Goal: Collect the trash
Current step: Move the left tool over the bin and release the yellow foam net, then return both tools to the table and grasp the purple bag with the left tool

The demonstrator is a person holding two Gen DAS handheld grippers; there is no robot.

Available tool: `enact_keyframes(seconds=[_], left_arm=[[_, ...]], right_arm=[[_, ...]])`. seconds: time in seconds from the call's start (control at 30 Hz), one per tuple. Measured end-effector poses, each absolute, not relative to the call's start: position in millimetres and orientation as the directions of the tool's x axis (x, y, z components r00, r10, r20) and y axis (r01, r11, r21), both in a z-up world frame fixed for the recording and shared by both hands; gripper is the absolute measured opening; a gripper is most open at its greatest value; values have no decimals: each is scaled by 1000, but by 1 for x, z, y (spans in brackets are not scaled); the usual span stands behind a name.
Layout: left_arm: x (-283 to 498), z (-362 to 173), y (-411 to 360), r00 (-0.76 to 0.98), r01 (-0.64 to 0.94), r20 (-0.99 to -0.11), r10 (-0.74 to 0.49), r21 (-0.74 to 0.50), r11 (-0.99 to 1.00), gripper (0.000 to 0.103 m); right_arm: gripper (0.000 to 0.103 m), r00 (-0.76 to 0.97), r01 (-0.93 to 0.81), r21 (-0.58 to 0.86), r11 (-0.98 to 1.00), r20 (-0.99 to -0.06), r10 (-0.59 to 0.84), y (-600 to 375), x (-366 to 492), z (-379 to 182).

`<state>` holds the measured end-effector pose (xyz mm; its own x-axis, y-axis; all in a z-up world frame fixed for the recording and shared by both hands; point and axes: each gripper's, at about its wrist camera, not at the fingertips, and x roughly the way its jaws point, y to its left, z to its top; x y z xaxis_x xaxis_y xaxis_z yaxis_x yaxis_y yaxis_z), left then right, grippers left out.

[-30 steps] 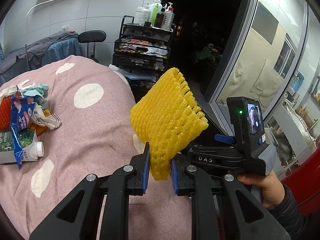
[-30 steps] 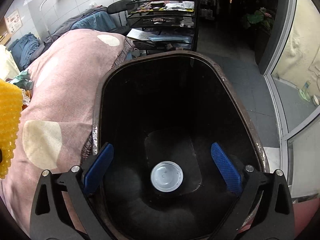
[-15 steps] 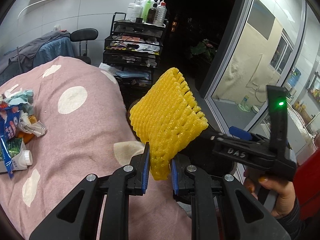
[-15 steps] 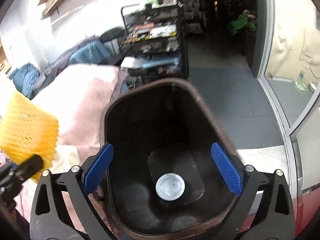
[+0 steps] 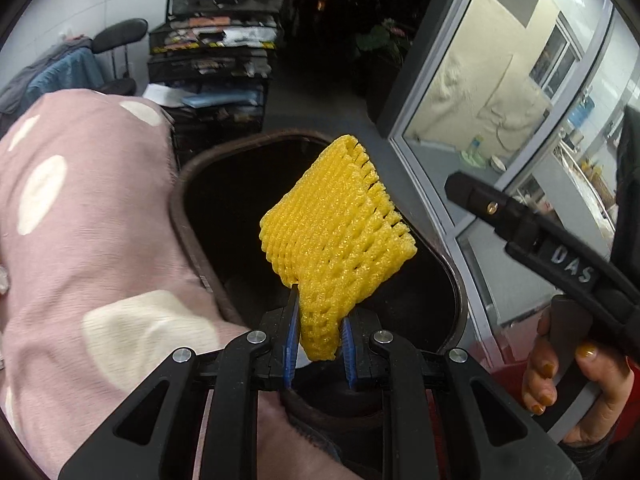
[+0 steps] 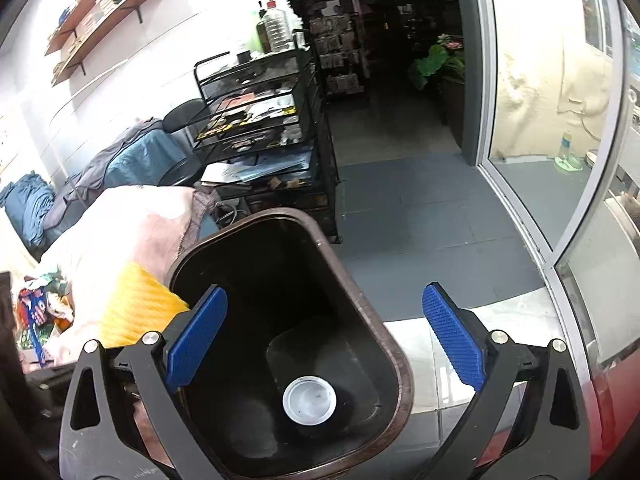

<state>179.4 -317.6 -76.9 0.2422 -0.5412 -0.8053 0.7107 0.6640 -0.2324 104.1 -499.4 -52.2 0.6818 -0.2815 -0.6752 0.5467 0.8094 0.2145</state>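
Observation:
My left gripper (image 5: 318, 350) is shut on the lower edge of a yellow foam fruit net (image 5: 340, 232), which stands up over the open mouth of the dark brown trash bin (image 5: 188, 216). In the right wrist view the same net (image 6: 136, 308) shows at the bin's left rim. My right gripper (image 6: 326, 344) hangs open and empty above the bin (image 6: 400, 376). A white plastic lid (image 6: 309, 400) lies on the bin's floor. More trash, a pile of wrappers and cartons (image 6: 38, 316), lies on the pink cloth at far left.
A pink cloth with cream dots (image 5: 80, 220) covers the surface left of the bin. A black wire cart (image 6: 260, 128) loaded with papers and bottles stands behind. A glass door frame (image 6: 516, 208) runs along the right. A hand (image 5: 576, 392) holds the right gripper's handle.
My left gripper carried the yellow net rightward off the pink cloth to above the bin's mouth. My right gripper rose and drew back, so the bin looks smaller and lower in its view.

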Motion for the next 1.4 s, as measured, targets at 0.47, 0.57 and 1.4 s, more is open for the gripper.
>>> enact_keyframes(seconds=[0.47, 0.57, 1.4], left_arm=[[169, -82, -327, 293, 718, -792, -535, -187, 670, 82], [161, -73, -322, 341, 725, -771, -537, -148, 673, 83], [138, -12, -154, 678, 499, -567, -467, -111, 859, 90]], right_arm=[[97, 658, 598, 201, 776, -676, -332, -519, 95, -55], [97, 663, 585, 196, 787, -675, -324, -515, 95, -56], [97, 788, 253, 218, 943, -612, -71, -396, 119, -46]])
